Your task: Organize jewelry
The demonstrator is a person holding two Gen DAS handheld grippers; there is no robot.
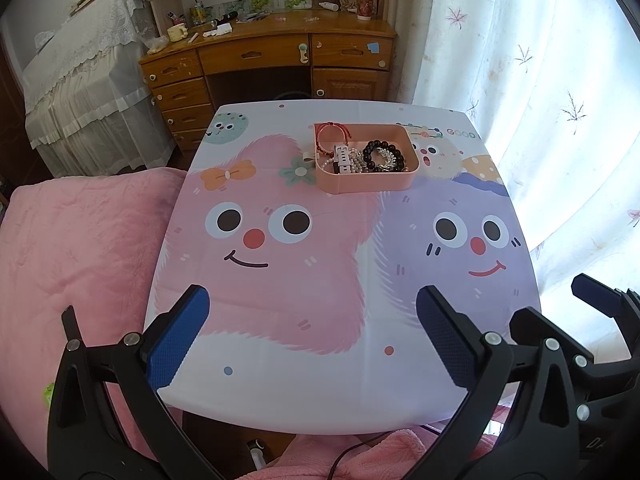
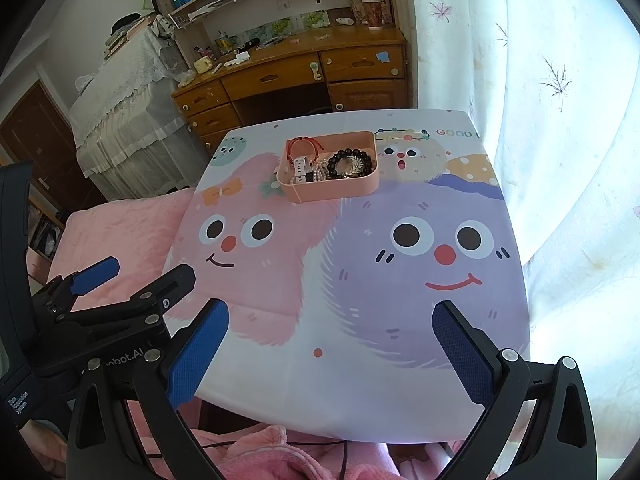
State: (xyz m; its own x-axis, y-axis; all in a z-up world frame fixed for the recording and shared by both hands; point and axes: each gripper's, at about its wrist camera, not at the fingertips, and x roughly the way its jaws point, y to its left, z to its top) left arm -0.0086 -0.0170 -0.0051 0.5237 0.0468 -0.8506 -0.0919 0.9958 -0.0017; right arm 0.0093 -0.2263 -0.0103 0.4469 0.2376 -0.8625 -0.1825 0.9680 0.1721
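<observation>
A pink tray (image 1: 370,184) (image 2: 332,192) sits at the far side of the cartoon-print table (image 1: 312,392) (image 2: 320,392). It holds a red cord bracelet (image 1: 334,134) (image 2: 304,146), a black bead bracelet (image 1: 384,155) (image 2: 352,164), a pearl strand (image 1: 354,160) and a white watch band (image 1: 341,158) (image 2: 300,168). A thin beaded bracelet (image 1: 420,130) (image 2: 404,135) lies on the table right of the tray. My left gripper (image 1: 312,332) is open and empty above the near edge. My right gripper (image 2: 330,344) is open and empty beside it.
A pink bed (image 1: 72,260) lies left of the table. A wooden desk (image 1: 272,52) with clutter stands behind. White curtains (image 1: 540,100) hang at the right. The right gripper shows in the left wrist view (image 1: 600,300); the left gripper shows in the right wrist view (image 2: 132,276).
</observation>
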